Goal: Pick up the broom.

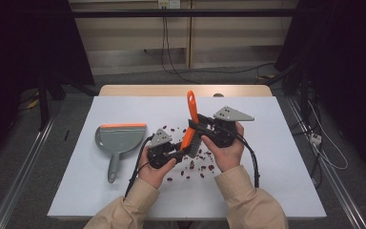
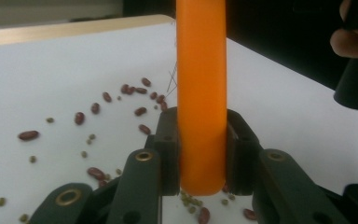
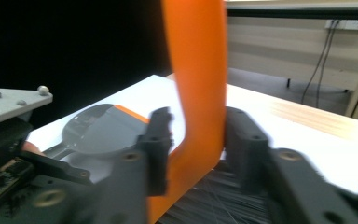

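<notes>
Over the counter (image 1: 267,191) middle, among scattered beans (image 1: 195,168): brush (image 1: 191,125) upright, orange handle up. Left gripper (image 1: 177,153) low, jaws clamped tight on the handle's lower part. Right gripper (image 1: 201,128) just above, jaws loosened, straddling the handle with a gap. Hands close together, forearms angled inward. Dustpan (image 1: 119,141) well left.

Smooth orange plastic brush handle (image 2: 201,93), dark bristles (image 3: 223,196), matt grey plastic dustpan (image 1: 119,139), glossy beans (image 2: 79,117).
</notes>
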